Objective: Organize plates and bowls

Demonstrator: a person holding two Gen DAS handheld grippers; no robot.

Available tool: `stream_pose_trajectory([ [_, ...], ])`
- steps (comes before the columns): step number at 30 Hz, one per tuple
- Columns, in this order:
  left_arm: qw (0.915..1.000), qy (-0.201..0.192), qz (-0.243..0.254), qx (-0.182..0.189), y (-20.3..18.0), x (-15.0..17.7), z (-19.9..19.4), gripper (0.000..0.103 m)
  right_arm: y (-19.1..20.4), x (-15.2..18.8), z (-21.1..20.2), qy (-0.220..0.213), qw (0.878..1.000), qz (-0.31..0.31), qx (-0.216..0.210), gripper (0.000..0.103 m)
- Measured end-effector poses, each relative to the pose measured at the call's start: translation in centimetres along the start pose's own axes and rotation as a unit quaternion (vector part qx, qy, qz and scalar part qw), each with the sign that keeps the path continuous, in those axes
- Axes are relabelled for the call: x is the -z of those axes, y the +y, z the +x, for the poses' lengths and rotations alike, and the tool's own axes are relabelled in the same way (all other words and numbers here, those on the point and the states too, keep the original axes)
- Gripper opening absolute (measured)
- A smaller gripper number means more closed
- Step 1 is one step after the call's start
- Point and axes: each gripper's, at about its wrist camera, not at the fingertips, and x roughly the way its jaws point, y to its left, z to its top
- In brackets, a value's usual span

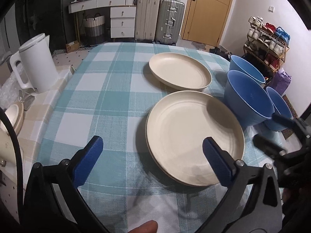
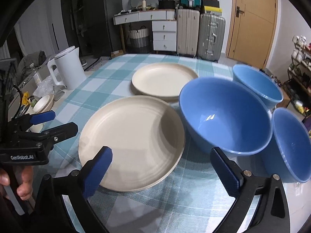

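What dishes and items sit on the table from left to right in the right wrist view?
White kettle → near cream plate → large blue bowl → rightmost blue bowl.

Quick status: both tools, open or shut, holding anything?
Left tool: open, holding nothing, above the near plate.
Right tool: open, holding nothing.

Open cloth on my left, dishes crowding the right

I can pass freely over the bare table (image 1: 93, 89); the kettle (image 1: 37, 64) guards its left edge, plates (image 2: 132, 141) and bowls (image 2: 223, 114) block the right.
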Motion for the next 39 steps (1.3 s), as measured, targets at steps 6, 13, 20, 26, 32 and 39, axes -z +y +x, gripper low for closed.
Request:
stream_pose_trajectory([
  [6,0.9998,-0.020,0.003,0.007,-0.4,-1.1,-1.3,0.102,-0.5,-2.1,-3.9,-0.044,0.999,-0.013,0.008,0.102],
  [13,0.9986,-0.045,0.007,0.027,-1.3,-3.8,-2.9,0.102,-1.4,-4.9,-7.6,-0.072,0.997,-0.027,0.017,0.102],
  [20,0.9978,-0.056,0.005,0.035,-1.7,-6.3,-3.6,0.102,-2.3,-7.6,-9.4,-0.076,0.996,-0.035,0.014,0.102],
  [26,0.9980,-0.056,-0.003,0.031,-1.2,-8.0,-3.3,0.102,-3.0,-9.6,-9.7,-0.075,0.997,-0.035,0.002,0.102],
  [32,0.9983,-0.044,-0.021,0.031,-0.1,-9.8,-1.8,0.102,-4.0,-12.2,-9.2,-0.074,0.996,-0.040,0.008,0.102],
  [39,0.9990,-0.030,-0.028,0.017,0.8,-11.5,0.7,0.102,-5.5,-15.1,-5.9,-0.051,0.998,-0.027,-0.016,0.102],
])
